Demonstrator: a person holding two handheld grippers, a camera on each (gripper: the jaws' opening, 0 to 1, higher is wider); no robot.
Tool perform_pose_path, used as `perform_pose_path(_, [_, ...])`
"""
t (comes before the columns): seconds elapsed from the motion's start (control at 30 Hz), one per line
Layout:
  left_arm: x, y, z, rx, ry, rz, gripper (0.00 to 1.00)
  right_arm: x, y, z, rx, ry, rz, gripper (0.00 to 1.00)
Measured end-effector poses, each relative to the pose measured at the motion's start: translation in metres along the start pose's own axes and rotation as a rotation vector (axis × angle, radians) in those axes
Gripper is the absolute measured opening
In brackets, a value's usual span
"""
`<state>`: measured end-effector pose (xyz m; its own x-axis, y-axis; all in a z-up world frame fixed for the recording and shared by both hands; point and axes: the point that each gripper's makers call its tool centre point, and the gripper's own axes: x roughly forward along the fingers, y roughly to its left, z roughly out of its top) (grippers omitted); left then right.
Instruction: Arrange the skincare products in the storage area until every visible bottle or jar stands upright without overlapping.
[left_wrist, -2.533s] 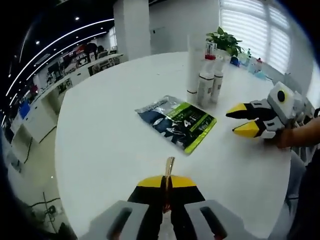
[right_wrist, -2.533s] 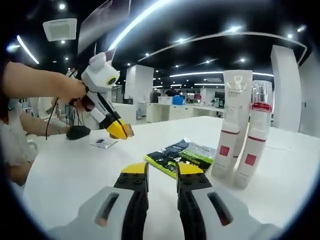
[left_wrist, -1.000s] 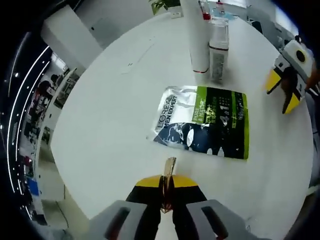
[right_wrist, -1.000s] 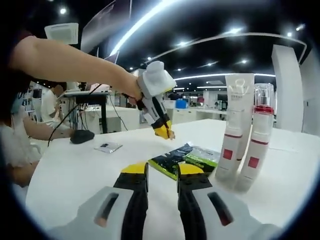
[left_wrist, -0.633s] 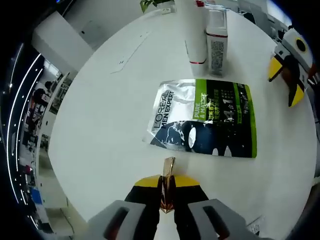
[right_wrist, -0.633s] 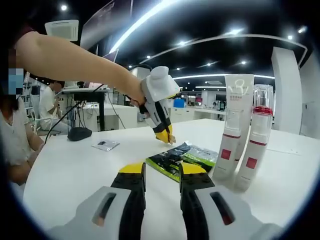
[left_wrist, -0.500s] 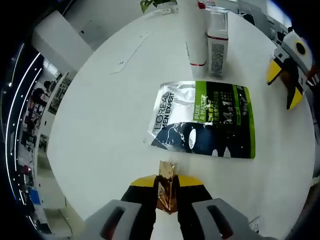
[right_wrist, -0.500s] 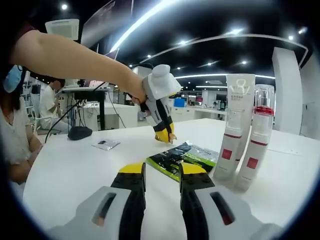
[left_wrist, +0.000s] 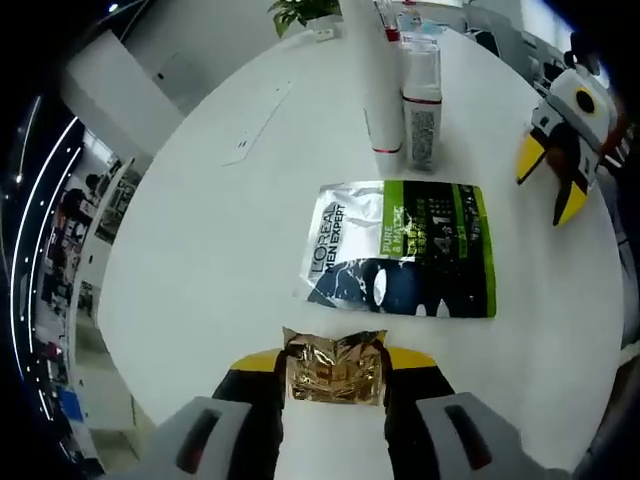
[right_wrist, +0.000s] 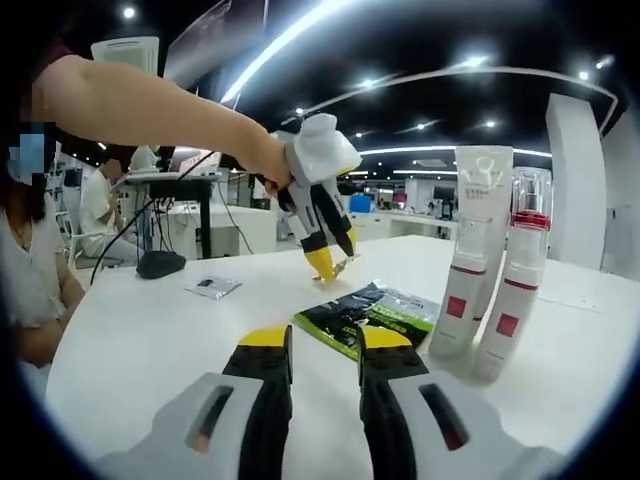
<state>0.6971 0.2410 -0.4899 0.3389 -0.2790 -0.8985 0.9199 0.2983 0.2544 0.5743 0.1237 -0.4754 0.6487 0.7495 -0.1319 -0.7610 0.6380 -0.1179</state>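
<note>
Skincare items sit toward 12 o'clock in your left gripper view: a tall white tube (left_wrist: 378, 90) and a clear bottle with a red collar (left_wrist: 421, 110) stand upright just beside each other on the round white table (left_wrist: 200, 250), and a green-and-black mask sachet (left_wrist: 400, 250) lies flat near them, toward you. In the right gripper view the same tube (right_wrist: 472, 250) and bottle (right_wrist: 514, 290) stand at 3 o'clock, with the sachet (right_wrist: 368, 315) between them and your jaws.

Your left gripper (left_wrist: 335, 368) holds a small crinkled gold foil packet (left_wrist: 335, 368) between its jaws; the jaws stand wide apart with the foil spanning them, so the grip looks light. Whether it is truly pinched I cannot tell for sure, but treat it as held. Your right gripper (right_wrist: 325, 350) is empty, jaws parted a little, low over the table.

To do this step well, bring the packet down on bare table at 9 or 10 o'clock of the sachet, well clear of it, so nothing overlaps. Lower it flat before letting go; foil this light will likely flutter if dropped.

Room is generous on that side. Mind the table edge close beneath your left jaws at 6 o'clock, and keep away from the two standing containers, which would tip easily. A small dark packet (right_wrist: 213, 288) lies apart at 9 o'clock of the right gripper view.
</note>
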Motion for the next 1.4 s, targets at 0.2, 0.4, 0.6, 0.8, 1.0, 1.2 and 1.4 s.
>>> perform_pose_path(0.2, [-0.001, 0.005, -0.003, 0.044, 0.01, 0.019, 0.44, 0.001, 0.002, 0.0, -0.004, 0.002, 0.006, 0.24])
perform_pose_path(0.4, [-0.005, 0.025, -0.008, -0.038, 0.021, 0.101, 0.18, 0.001, 0.001, -0.001, 0.002, 0.006, -0.002, 0.23])
perform_pose_path(0.6, [0.019, 0.018, -0.007, -0.088, 0.043, 0.09, 0.04, 0.001, 0.002, -0.001, 0.007, 0.005, 0.005, 0.22])
perform_pose_path(0.8, [0.035, 0.0, -0.02, -0.077, 0.137, 0.049, 0.01, 0.001, 0.002, -0.002, 0.004, 0.011, 0.003, 0.2])
perform_pose_path(1.0, [0.032, 0.004, -0.011, -0.191, 0.08, 0.113, 0.01, 0.001, 0.002, -0.001, 0.008, 0.007, 0.003, 0.2])
perform_pose_path(1.2, [0.009, 0.013, -0.001, -0.147, 0.051, 0.205, 0.02, 0.001, 0.003, -0.001, 0.003, 0.007, 0.005, 0.21])
perform_pose_path(1.4, [-0.037, 0.005, -0.007, -0.177, 0.02, 0.158, 0.02, 0.001, 0.003, 0.0, 0.007, 0.005, 0.008, 0.21])
